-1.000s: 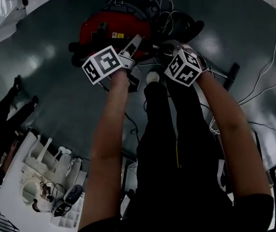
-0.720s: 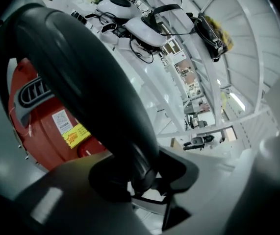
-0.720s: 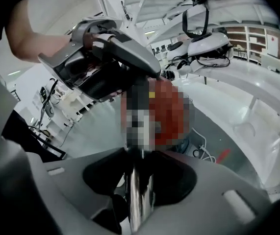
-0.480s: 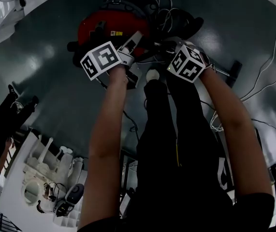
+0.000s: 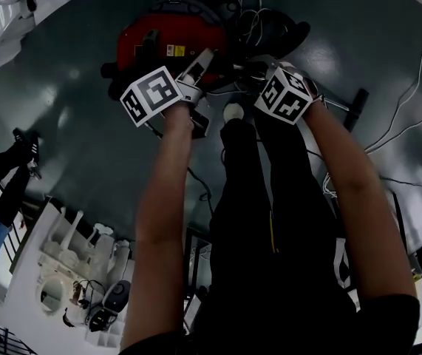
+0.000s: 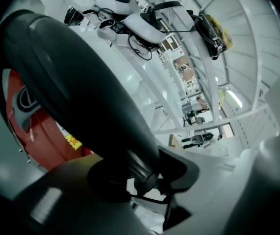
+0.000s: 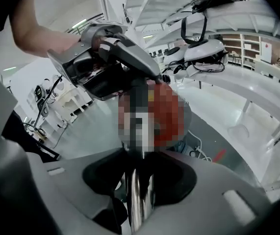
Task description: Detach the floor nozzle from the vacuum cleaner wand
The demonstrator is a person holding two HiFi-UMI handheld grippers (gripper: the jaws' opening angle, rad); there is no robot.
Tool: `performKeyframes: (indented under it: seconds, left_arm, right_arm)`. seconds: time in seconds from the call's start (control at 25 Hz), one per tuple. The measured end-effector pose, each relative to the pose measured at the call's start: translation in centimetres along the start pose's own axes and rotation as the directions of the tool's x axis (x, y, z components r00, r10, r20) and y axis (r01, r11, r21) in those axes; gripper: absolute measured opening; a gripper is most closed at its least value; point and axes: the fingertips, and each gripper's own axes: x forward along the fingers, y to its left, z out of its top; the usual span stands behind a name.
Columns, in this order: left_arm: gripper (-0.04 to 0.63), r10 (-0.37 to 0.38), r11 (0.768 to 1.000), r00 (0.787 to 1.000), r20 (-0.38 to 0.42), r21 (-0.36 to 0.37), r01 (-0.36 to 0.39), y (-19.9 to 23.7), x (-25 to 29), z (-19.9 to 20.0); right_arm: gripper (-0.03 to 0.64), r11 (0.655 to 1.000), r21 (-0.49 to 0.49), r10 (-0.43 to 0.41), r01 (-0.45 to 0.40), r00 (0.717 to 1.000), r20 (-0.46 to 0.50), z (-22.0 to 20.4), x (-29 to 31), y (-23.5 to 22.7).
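A red vacuum cleaner body (image 5: 168,37) (image 6: 37,136) sits on the dark floor ahead of me. My left gripper (image 5: 205,63) (image 6: 140,176) is shut on a thick black handle tube (image 6: 81,97) that runs up between its jaws. My right gripper (image 5: 259,71) (image 7: 140,180) is shut on the chrome wand (image 7: 139,199); in that gripper's own view the left gripper (image 7: 147,75) grips the dark part just beyond. A thin rod runs right from my right hand to a black bar on the floor (image 5: 356,109), which looks like the floor nozzle.
A black hose (image 5: 273,29) and white cables (image 5: 417,87) lie around the vacuum. A white bench with tools (image 5: 70,272) stands at the lower left, with a bystander (image 5: 0,191) beside it. My own legs in black trousers (image 5: 262,220) fill the middle.
Both grippers keep their holds and places. The bystander at the left edge has shifted downward.
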Motion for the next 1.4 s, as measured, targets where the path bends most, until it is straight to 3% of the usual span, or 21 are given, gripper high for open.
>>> performKeyframes:
  seconds: [0.2,0.48,0.6,0.92,1.0,1.08,1.12,1.2,1.28,1.36,1.4]
  left_arm:
    - [0.169,-0.014,0.999,1.000,-0.014,0.033,0.014,0.4,-0.2,0.2]
    - [0.150,-0.035,0.999,0.999,-0.004,0.017,0.035,-1.2,-1.5,0.2]
    - [0.149,-0.056,0.998,0.998,0.006,-0.038,0.056,-0.7,-1.5,0.1]
    - [0.152,-0.071,0.997,0.997,0.025,-0.027,0.072,-1.1,-1.4,0.8]
    - [0.149,-0.034,0.998,0.994,0.103,-0.050,0.039,0.0,-3.1,2.3]
    - [0.144,0.023,0.990,0.972,0.232,-0.138,0.010,2.9,-6.5,6.6]
    - [0.146,0.012,0.985,0.959,0.283,-0.168,0.038,3.7,-8.4,8.8]
    - [0.152,-0.084,0.982,0.943,0.321,-0.133,0.133,3.1,-10.6,11.2]
    - [0.156,-0.166,0.983,0.953,0.254,-0.032,0.180,1.6,-9.4,9.8]
    - [0.156,-0.149,0.989,0.972,0.181,0.026,0.147,0.9,-6.8,6.8]
    - [0.158,-0.119,0.993,0.978,0.169,0.013,0.118,0.9,-5.7,5.4]
  right_arm:
    - [0.167,0.999,-0.007,-0.034,0.034,0.999,0.006,0.0,-0.1,0.2]
    - [0.167,0.999,-0.006,0.041,-0.040,0.999,0.035,0.3,-0.6,0.5]
    - [0.167,1.000,-0.011,-0.002,0.002,0.999,0.032,0.1,-1.0,0.9]
    - [0.169,0.999,-0.010,-0.037,0.037,0.998,0.044,0.4,-1.1,0.2]
    - [0.167,0.999,-0.027,-0.032,0.033,0.999,0.038,0.1,-1.3,0.3]
    - [0.167,0.998,-0.028,-0.054,0.055,0.998,0.025,-1.6,-2.5,0.2]
    - [0.167,0.997,-0.024,-0.068,0.068,0.998,0.001,-3.1,-3.2,-0.1]
    - [0.167,0.996,-0.022,-0.090,0.089,0.994,-0.069,-5.9,-3.7,-1.2]
    - [0.169,0.993,-0.014,-0.116,0.115,0.985,-0.131,-7.4,-3.6,-2.5]
    - [0.169,0.992,-0.007,-0.126,0.127,0.976,-0.176,-7.4,-2.9,-3.0]
    - [0.169,0.992,-0.008,-0.124,0.125,0.974,-0.192,-7.2,-2.5,-3.0]
